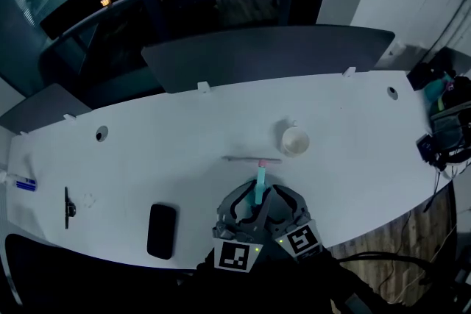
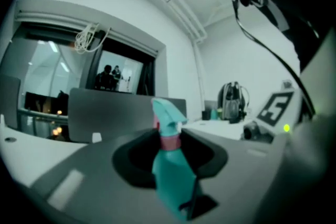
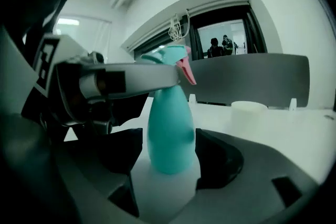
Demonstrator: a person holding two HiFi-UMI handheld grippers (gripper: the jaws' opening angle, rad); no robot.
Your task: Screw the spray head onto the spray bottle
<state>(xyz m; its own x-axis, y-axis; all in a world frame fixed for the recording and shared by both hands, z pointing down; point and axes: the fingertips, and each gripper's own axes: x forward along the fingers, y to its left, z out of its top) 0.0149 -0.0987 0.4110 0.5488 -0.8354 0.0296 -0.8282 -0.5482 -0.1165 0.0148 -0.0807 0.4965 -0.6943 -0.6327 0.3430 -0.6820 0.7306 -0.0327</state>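
left hand-held gripper: jaws partly closed, clamped on the spray head at its pink collar
right hand-held gripper: jaws wide, flanking the lower body, not clearly pressing
spray bottle: upright on the table, between both hand-held grippers' jaws

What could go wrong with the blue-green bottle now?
The right gripper has its jaws only loosely round the spray bottle, so it may spin along with the spray head instead of tightening. The left gripper clamps high up, at the spray head, so a sideways tug could tip the spray bottle on the table.
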